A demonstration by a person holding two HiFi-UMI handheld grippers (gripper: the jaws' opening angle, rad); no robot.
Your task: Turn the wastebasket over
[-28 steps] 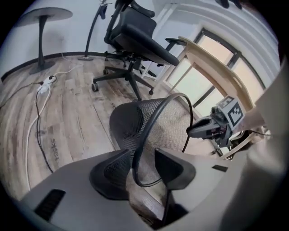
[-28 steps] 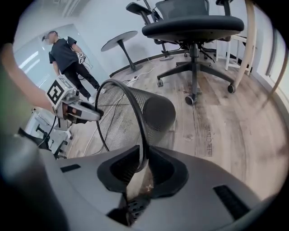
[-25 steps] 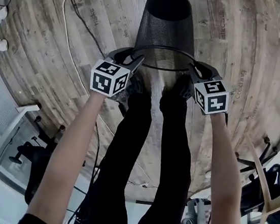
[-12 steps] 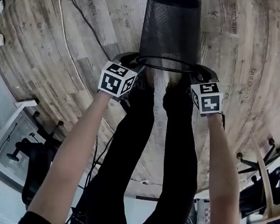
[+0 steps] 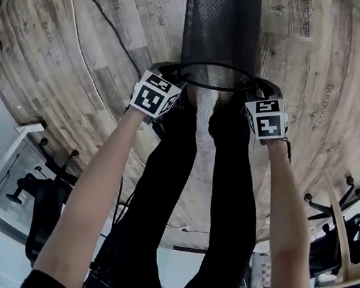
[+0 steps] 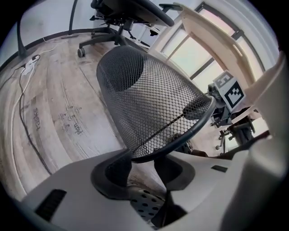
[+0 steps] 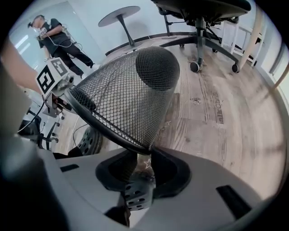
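A black wire-mesh wastebasket (image 5: 221, 33) hangs over the wood floor, open rim toward me and closed base pointing down and away. My left gripper (image 5: 176, 74) grips the rim's left side, and my right gripper (image 5: 258, 86) grips its right side. In the left gripper view the rim and mesh (image 6: 149, 103) pass between the jaws of the left gripper (image 6: 142, 160), with the right gripper's marker cube (image 6: 230, 92) across the opening. In the right gripper view the right gripper (image 7: 142, 160) pinches the rim of the wastebasket (image 7: 131, 94). Whether the base touches the floor is hidden.
My legs (image 5: 189, 174) stand just behind the basket. A black cable (image 5: 82, 35) runs over the floor at the left. Wooden chair parts (image 5: 338, 214) are at the right. An office chair base (image 7: 203, 27) stands beyond the basket, and a person (image 7: 54, 36) stands far off.
Both grippers have sunk toward the floor with the basket between them. The basket has swung steeper, and its base now reaches the top edge of the head view.
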